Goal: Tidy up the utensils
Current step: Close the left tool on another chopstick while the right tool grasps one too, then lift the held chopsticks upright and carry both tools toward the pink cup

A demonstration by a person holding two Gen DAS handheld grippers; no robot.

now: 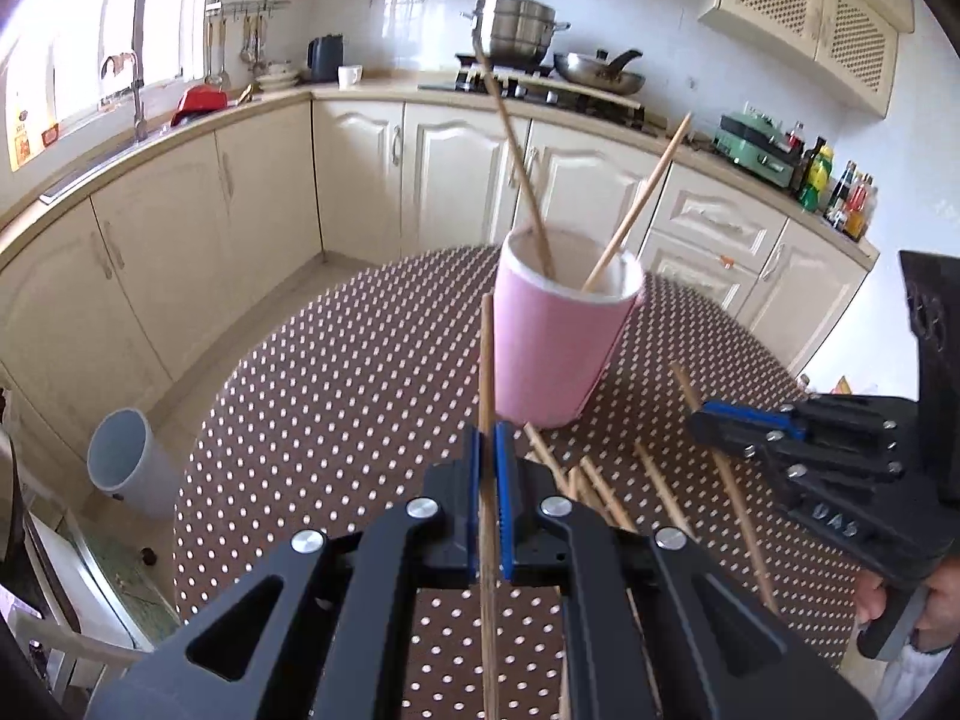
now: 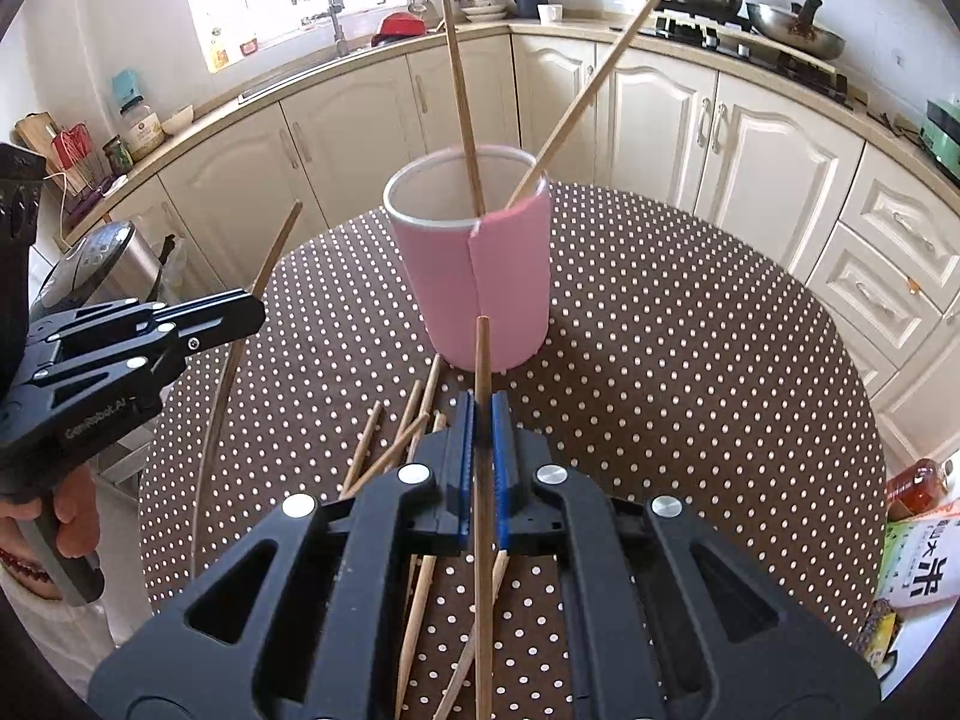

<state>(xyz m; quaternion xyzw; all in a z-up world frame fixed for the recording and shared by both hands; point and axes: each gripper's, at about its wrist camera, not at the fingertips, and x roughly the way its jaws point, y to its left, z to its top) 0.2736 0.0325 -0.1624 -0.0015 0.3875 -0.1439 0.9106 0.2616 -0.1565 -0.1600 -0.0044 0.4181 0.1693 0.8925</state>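
Note:
A pink cup stands on the polka-dot table with two wooden chopsticks leaning in it. My left gripper is shut on one chopstick pointing towards the cup; it also shows in the right wrist view. My right gripper is shut on another chopstick; it also shows in the left wrist view. Several loose chopsticks lie on the table below the grippers.
Cream kitchen cabinets curve behind the table, with a sink, stove and pots on the counter. A grey bin stands on the floor at left. A rice cooker and food packets are beside the table.

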